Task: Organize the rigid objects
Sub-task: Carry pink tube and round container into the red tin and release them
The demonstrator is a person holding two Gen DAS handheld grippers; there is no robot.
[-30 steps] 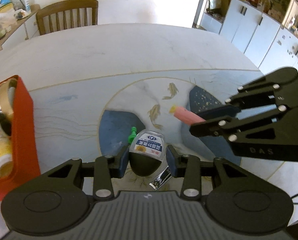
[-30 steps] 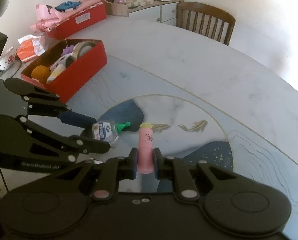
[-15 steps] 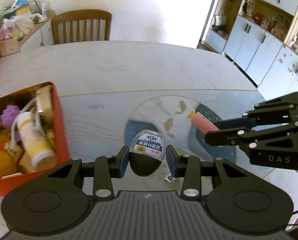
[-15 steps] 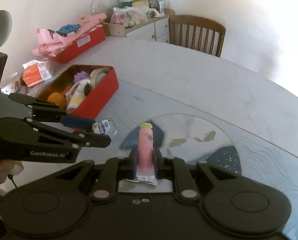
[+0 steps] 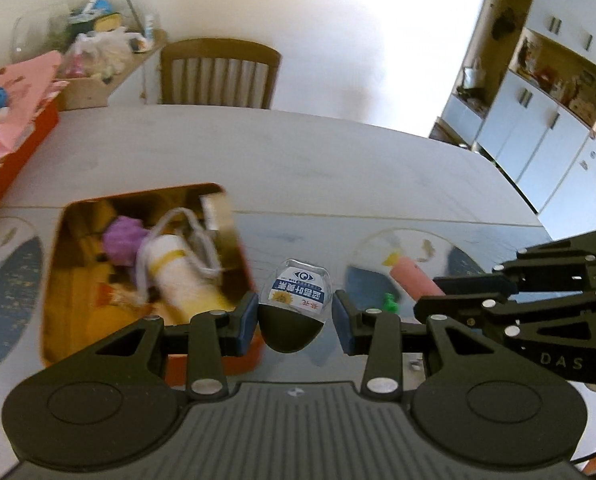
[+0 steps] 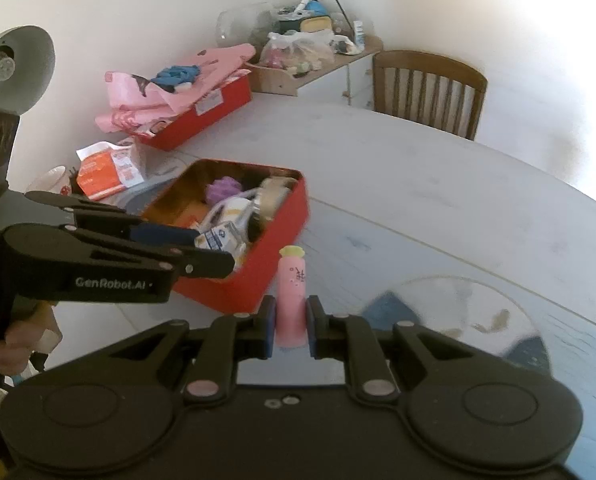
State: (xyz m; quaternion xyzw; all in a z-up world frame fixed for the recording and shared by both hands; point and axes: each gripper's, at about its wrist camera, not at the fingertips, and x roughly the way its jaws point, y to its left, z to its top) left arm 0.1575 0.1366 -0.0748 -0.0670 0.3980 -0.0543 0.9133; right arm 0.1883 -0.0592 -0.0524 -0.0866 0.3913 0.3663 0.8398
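- Small clear bottle with a blue-and-white label and dark rounded end [image 5: 296,300] sits clamped between the pads of the left gripper [image 5: 294,320]; a slim pink tube with a pale yellow cap [image 6: 292,292] is pinched in the right gripper [image 6: 291,326], cap pointing away.
- Both loads have risen off the painted round table [image 5: 338,168] since a second ago and swung toward the open red rectangular tin [image 5: 248,276], which was then at the left frame edge and now lies just beside the bottle; judged, the carry is nearly done and release comes next.
- Inside the tin: a white-and-yellow tube with a cord [image 5: 178,268], a purple puff [image 5: 122,236], a tape roll [image 6: 272,196]; free room is tight, so placement needs care.
- A small green piece [image 5: 390,303] remains on the table.
- Farther off: a second red tin under pink cloth [image 6: 194,108], a wooden chair [image 5: 218,72].
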